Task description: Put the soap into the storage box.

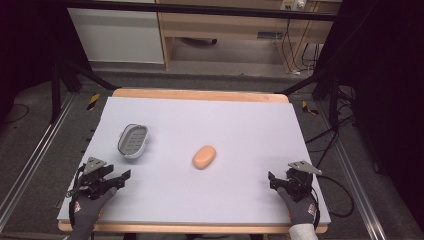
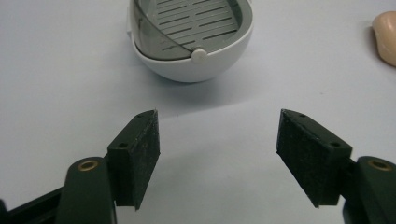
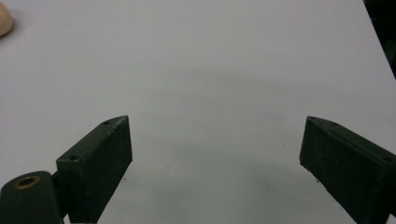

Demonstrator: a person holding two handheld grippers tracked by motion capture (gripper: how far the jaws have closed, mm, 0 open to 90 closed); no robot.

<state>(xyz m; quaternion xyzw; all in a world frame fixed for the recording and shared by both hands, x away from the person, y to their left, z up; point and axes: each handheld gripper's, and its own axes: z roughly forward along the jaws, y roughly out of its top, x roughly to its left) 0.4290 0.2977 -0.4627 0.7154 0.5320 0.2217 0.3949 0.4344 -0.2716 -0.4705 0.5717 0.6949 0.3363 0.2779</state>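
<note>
Nothing started: peach oval soap bar [image 1: 204, 157] sits mid-table, well apart from the white-and-grey slotted soap dish [image 1: 133, 141]. Left gripper [image 1: 118, 180] and right gripper [image 1: 274, 181] both spread wide, empty, near table's front edge.

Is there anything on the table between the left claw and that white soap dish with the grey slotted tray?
Nothing: bare pale grey tabletop separates the open left gripper from the white soap dish, seen in the left gripper view.

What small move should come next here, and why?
Probably bring the right gripper forward and inward toward the soap bar. Both grippers are open and hold nothing, the soap lies loose mid-table, and the soap dish sits empty before the left gripper.
</note>
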